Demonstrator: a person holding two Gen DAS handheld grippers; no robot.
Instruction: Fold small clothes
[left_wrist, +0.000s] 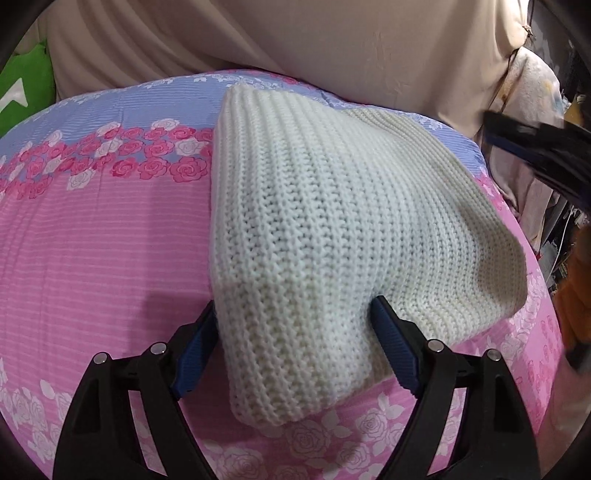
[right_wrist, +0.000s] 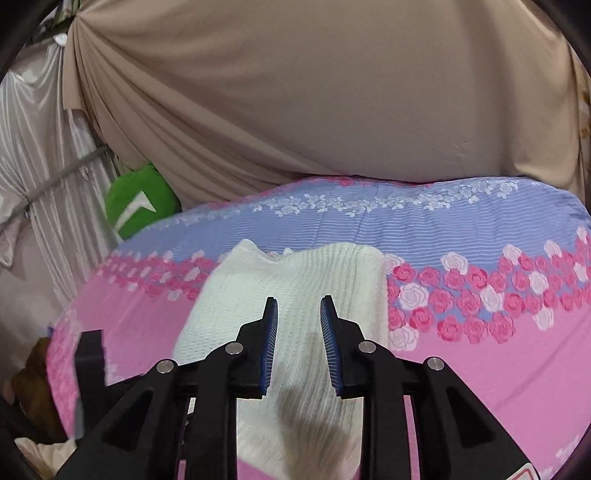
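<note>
nearest the left wrist camera, the left gripper has its blue-padded jaws spread wide on either side of a bunched corner of a white knitted garment. the pads press against the knit on both flanks, so it appears to pinch that thick fold rather than merely straddle it. the garment runs from the jaws toward 12 o'clock and 2 o'clock, lying across a bed covered in a pink and lilac rose-print sheet. a beige draped cloth hangs behind the bed, and a green cushion sits at 10 o'clock.

in the right wrist view, the right gripper hovers above the same white knitted garment, jaws partly open with nothing between them. it also shows as a dark blur at 3 o'clock in the left view, apart from the cloth.

the likely risks: the knit is thick and stretchy, so a pinch on only the outer layer could slip and let the fold drop open. with just one corner held, lifting could drag the whole piece sideways and skew the fold. the right gripper, coming down, might catch the sheet along with the knit.
</note>
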